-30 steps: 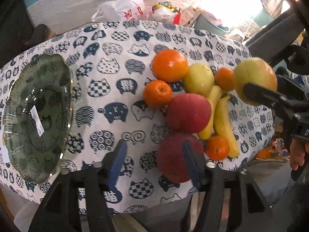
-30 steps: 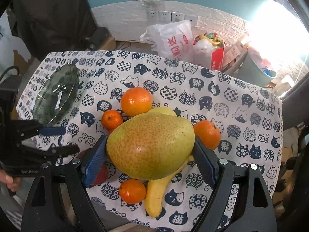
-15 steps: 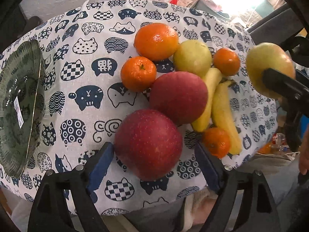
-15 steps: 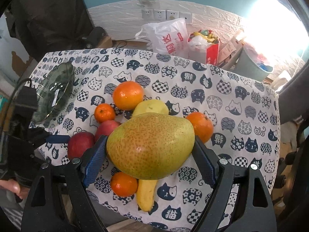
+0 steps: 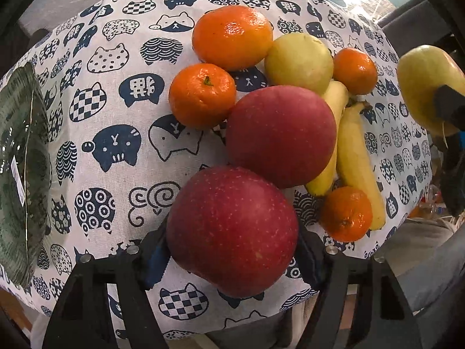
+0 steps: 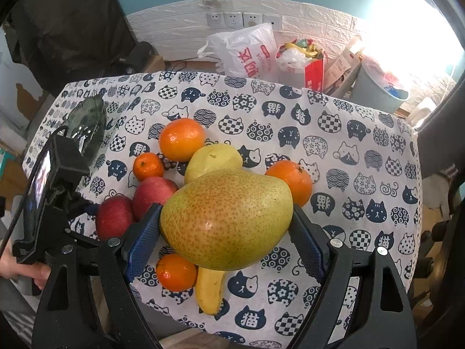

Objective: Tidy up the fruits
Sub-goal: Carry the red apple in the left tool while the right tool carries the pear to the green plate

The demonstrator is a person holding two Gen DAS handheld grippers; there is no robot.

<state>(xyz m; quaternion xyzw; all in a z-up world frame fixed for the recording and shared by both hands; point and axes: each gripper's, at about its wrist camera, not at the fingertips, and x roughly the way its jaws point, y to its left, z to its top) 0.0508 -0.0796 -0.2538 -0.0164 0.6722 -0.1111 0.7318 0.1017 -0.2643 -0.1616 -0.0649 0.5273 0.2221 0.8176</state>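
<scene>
L gripper has its blue pads against both sides of a dark red apple at the near edge of the table, jaws closed on it; can't tell if the apple's lifted or resting on the cat-print tablecloth. R gripper is clamped on a big speckled green-yellow pear, held up over the fruit pile; the pear also shows at the far right of the left wrist view. Rest of the fruit sits bunched toward the near-right part of the table: second red apple touching the gripped one, w/ a small mandarin just beside it, large orange behind, yellow pear next to that, another mandarin further right, two bananas running toward the near edge, and a third mandarin at their near end. Green glass plate at the left edge, well apart from the fruit. White plastic bag beyond the far edge, by the wall.
</scene>
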